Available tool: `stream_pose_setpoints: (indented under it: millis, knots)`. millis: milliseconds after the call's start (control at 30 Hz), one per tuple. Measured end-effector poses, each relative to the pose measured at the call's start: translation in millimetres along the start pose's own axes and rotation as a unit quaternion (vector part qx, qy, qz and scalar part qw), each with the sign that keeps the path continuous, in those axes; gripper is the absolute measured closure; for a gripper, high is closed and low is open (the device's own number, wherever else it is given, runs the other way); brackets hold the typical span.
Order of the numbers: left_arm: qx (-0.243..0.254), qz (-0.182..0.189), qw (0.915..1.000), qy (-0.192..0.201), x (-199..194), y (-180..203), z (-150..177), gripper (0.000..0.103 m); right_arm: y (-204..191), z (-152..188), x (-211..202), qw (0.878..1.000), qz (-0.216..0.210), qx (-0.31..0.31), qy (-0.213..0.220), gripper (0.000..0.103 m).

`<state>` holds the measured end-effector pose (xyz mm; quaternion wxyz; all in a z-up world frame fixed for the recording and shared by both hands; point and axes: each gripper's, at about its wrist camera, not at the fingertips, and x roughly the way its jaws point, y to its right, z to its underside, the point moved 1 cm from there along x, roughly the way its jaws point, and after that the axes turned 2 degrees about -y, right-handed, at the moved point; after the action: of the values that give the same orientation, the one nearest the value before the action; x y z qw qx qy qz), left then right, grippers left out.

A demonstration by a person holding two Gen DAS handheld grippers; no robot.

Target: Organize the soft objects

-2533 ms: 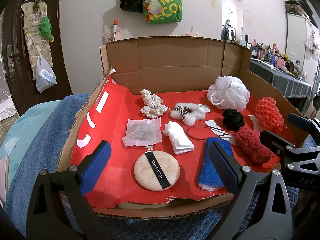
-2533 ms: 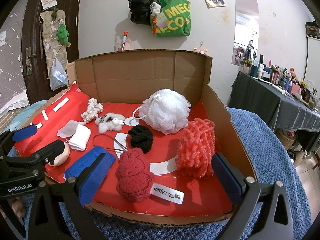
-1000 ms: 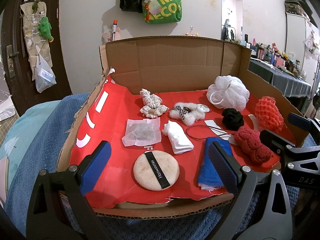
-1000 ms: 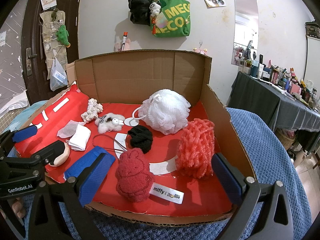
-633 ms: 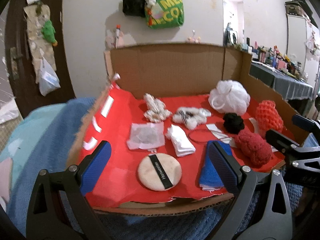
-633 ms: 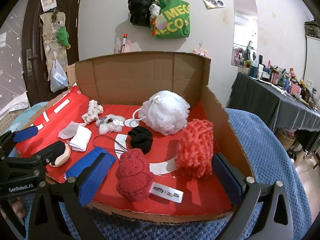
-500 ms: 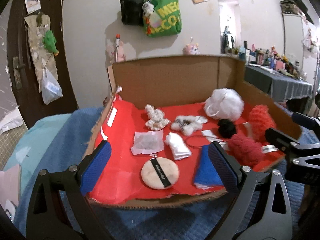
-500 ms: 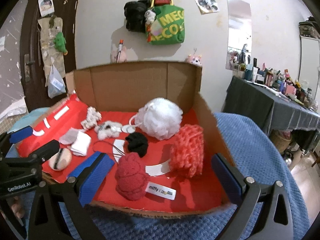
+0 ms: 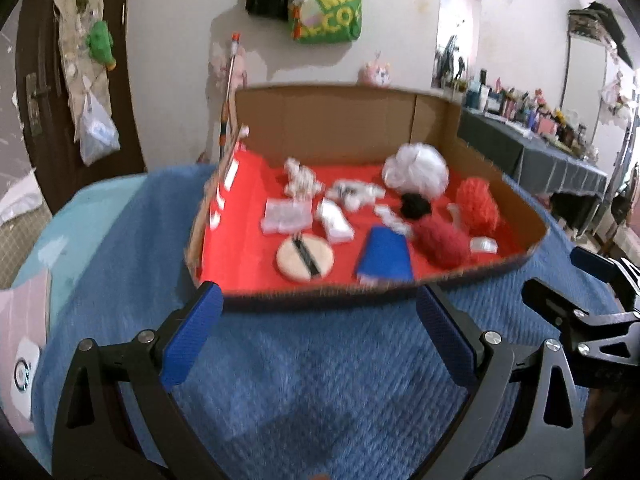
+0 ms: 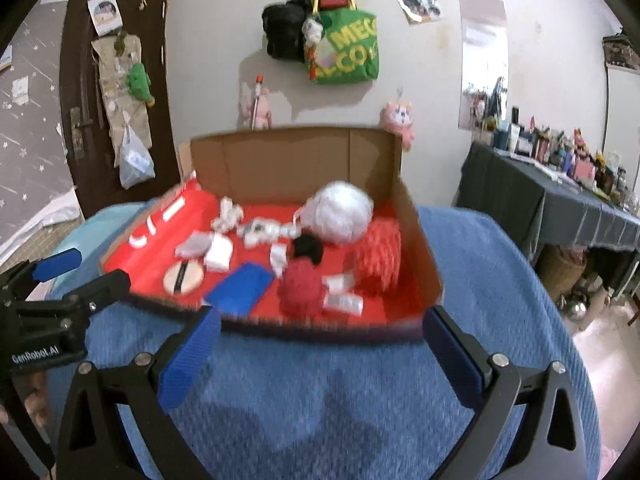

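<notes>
A red-lined cardboard box (image 9: 360,296) (image 10: 416,216) sits on a blue blanket, blurred in both views. Inside lie a round beige puff (image 9: 304,260) (image 10: 183,276), a folded blue cloth (image 9: 386,258) (image 10: 240,284), a dark red knitted toy (image 9: 440,236) (image 10: 302,286), an orange mesh sponge (image 9: 478,200) (image 10: 378,256), a white bath pouf (image 9: 416,168) (image 10: 340,212), a black scrunchie (image 9: 416,206) (image 10: 308,248) and several white soft items. My left gripper (image 9: 320,328) (image 10: 60,276) is open and empty, short of the box's front edge. My right gripper (image 10: 320,344) (image 9: 576,280) is open and empty too.
The blue blanket (image 9: 312,380) (image 10: 320,392) covers the surface in front of the box. A dark door (image 9: 44,80) stands at the left, bags (image 10: 344,48) hang on the wall behind, and a cluttered dark table (image 10: 560,200) is at the right.
Both grippers have pulled back and up from the box, which now looks smaller and farther away, with blanket between it and the fingers. Both stayed open and empty. The objects kept their places.
</notes>
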<state>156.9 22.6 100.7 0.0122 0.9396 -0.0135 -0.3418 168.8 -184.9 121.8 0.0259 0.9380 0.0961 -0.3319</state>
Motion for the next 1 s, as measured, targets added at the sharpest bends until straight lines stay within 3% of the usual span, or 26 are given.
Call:
stream_pose_setpoints:
  millis: [133,367,533,1000]
  knots:
    - [0.006,-0.013,0.9995,-0.027,6.7,5.2,20.1,0.004,0.1,20.4,8.9,0.999,-0.008,0.008,-0.043,0.000]
    - [0.009,-0.010,0.9957,-0.092,28.5,11.8,50.3,0.004,0.0,49.0,22.6,0.995,0.012,0.007,-0.095,0.000]
    - [0.017,-0.028,0.9939,-0.105,38.7,15.1,57.2,0.004,4.7,57.6,32.2,0.992,0.023,0.014,-0.123,0.000]
    - [0.004,-0.028,0.9922,-0.121,53.3,11.6,57.8,0.000,10.7,62.9,48.9,0.986,0.046,0.025,-0.159,0.000]
